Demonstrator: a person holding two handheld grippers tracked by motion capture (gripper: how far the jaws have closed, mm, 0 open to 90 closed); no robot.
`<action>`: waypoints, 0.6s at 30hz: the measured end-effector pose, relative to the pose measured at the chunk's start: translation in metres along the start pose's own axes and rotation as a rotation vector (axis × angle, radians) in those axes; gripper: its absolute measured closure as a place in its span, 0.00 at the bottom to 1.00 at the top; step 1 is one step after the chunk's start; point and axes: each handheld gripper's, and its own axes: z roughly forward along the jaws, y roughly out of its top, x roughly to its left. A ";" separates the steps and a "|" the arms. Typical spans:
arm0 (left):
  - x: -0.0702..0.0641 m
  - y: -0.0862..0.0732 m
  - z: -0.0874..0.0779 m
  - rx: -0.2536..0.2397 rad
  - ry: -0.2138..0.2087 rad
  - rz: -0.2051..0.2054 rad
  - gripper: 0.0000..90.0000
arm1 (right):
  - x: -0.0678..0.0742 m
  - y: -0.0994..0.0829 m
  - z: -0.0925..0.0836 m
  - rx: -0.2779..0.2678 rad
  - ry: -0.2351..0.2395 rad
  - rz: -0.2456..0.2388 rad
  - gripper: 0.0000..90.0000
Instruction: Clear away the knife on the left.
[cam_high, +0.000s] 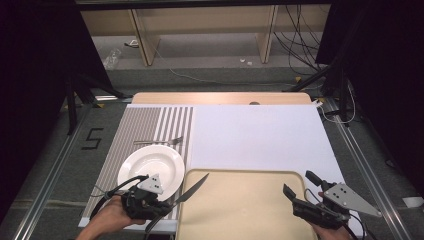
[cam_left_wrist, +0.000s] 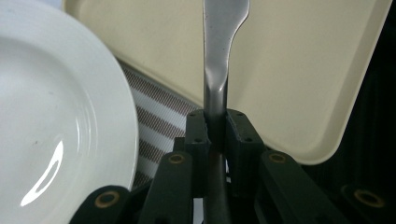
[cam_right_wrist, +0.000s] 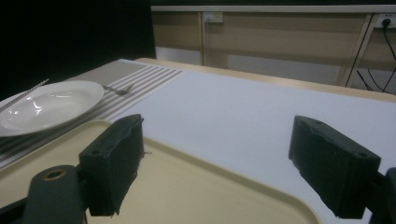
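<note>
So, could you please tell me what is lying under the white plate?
The white plate rests on a striped placemat, with a fork on the mat just beyond it. Whatever lies directly beneath the plate is covered.

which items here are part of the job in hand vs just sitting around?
In the job:
- knife, clamped in the left gripper, blade out over the tray's edge
- white plate on the striped placemat
- fork beyond the plate
- beige tray
- right gripper, open above the tray, holding nothing

Lying about:
- cables on the floor
- wooden shelving behind the table
</note>
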 end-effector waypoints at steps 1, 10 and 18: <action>-0.001 0.003 0.001 -0.005 -0.007 -0.001 0.89 | 0.000 0.000 0.000 0.000 0.000 0.000 0.21; -0.010 0.027 0.009 -0.010 -0.034 0.010 0.89 | 0.000 0.000 0.000 0.000 0.000 0.002 0.21; -0.016 0.041 0.020 0.004 -0.061 0.017 0.89 | 0.000 0.000 0.000 -0.002 -0.002 0.004 0.21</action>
